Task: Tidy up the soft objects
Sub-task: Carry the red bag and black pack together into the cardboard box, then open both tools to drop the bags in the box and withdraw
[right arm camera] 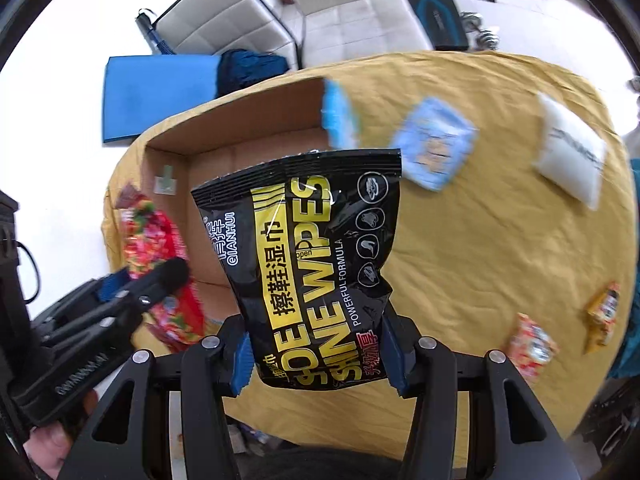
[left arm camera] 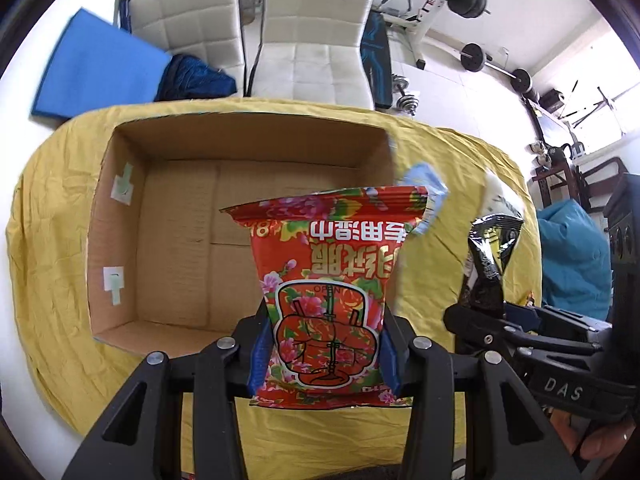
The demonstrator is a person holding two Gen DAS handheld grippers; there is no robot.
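Observation:
My left gripper is shut on a red floral wipes pack and holds it up at the near edge of an open, empty cardboard box. My right gripper is shut on a black shoe-shine wipes pack, held up to the right of the box. The right gripper and black pack also show in the left wrist view. The left gripper and red pack show in the right wrist view.
The box stands on a table under a yellow cloth. On the cloth lie a light blue pack, a white pack, and two small packets. White chairs stand behind.

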